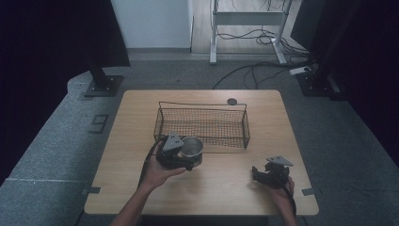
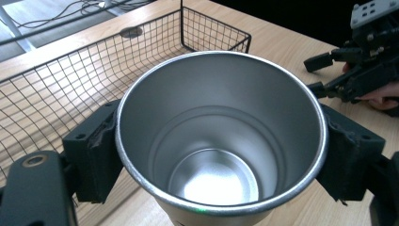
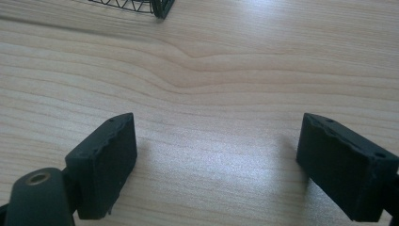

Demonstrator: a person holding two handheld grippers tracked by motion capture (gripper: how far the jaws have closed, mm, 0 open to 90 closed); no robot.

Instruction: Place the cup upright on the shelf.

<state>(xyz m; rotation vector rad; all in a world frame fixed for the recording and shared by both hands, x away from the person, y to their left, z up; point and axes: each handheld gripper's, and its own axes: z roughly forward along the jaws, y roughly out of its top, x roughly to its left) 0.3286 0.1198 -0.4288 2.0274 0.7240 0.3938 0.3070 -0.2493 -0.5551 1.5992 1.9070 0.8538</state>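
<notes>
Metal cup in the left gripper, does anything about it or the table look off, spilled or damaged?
Nothing stands out. The metal cup sits upright and empty between the left gripper pads, with no dents visible. The wire basket stands square on the table, and the right gripper is open over bare wood.

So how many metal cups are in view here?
1. The metal cup sits clamped between the left gripper jaws, just in front of the wire basket; the basket looks empty.

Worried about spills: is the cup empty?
Empty: the cup shows bare metal down to its bottom in the left gripper view.
</notes>
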